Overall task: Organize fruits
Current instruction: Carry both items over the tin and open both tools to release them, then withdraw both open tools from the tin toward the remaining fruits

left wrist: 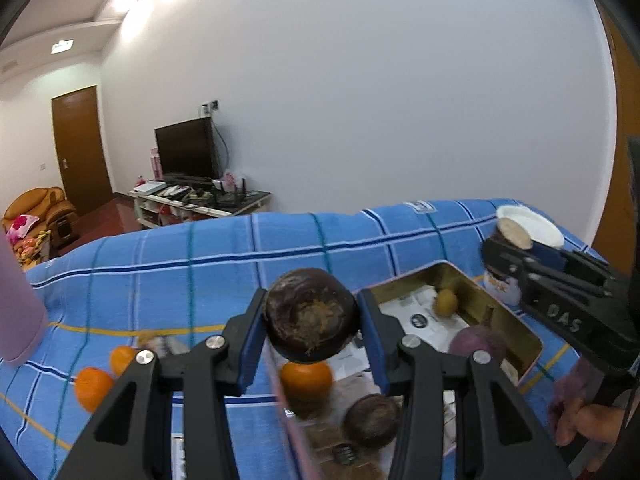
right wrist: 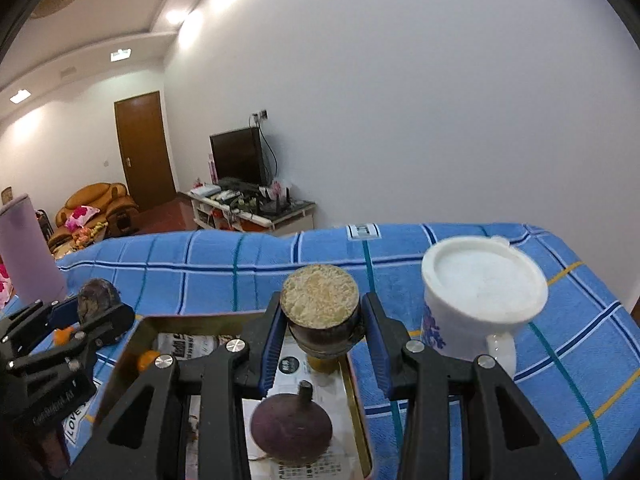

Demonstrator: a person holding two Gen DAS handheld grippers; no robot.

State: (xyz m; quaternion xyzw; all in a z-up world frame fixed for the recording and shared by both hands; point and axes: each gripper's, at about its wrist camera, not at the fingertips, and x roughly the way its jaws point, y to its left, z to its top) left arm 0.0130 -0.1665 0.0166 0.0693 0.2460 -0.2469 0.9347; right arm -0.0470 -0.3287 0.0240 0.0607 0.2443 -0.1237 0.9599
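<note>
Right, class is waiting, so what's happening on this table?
A person holds a claw in each hand, sorting produce into a gold tin tray on a blue checked cloth. The left claw grips a dark round piece; the right claw grips a cut piece above the tray. Oranges wait on the cloth.

A soft woven checked cloth point(right wrist: 240, 276) covers the table. The tray point(left wrist: 516, 316) looks like dull brass-toned metal, lined with printed paper point(right wrist: 288, 364). The mug point(right wrist: 480, 304) is glossy glazed ceramic. Each tool point(left wrist: 312, 320) is matt black plastic with shiny metal screws point(left wrist: 215, 341).
</note>
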